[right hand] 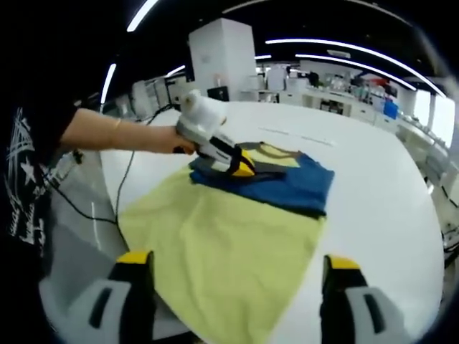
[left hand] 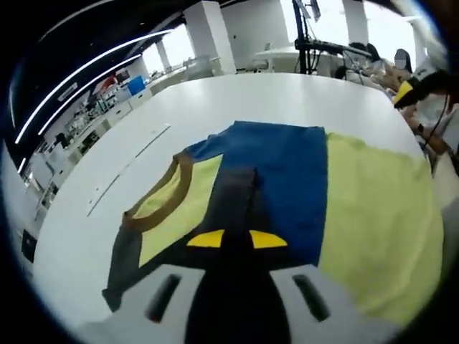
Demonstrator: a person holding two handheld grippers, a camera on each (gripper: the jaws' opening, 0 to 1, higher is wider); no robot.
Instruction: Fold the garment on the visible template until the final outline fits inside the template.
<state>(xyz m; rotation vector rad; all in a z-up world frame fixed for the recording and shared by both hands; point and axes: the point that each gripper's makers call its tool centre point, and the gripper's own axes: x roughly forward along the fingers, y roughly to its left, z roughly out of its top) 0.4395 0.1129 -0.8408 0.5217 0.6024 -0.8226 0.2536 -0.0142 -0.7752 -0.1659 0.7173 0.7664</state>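
Note:
The garment lies on the white table (left hand: 215, 97). A broad yellow part (left hand: 380, 229) is spread flat, and a blue part (left hand: 287, 179) is folded over it. A brown neckband (left hand: 172, 197) and dark trim sit at its left. My left gripper (left hand: 237, 239) has its yellow-tipped jaws close together on a dark strip of the garment. From the right gripper view, the left gripper (right hand: 240, 166) rests on the blue part (right hand: 294, 188), held by a person's hand. My right gripper (right hand: 239, 264) stands wide open over the yellow part (right hand: 222, 251). I cannot tell a template apart from the cloth.
The person's bare arm (right hand: 122, 132) and black shirt (right hand: 25, 172) are at the left, with a cable (right hand: 125, 179) trailing off the table edge. Bare table (right hand: 380, 193) lies right of the garment. A white pillar (right hand: 224, 54), benches and seated people (left hand: 423, 79) stand beyond.

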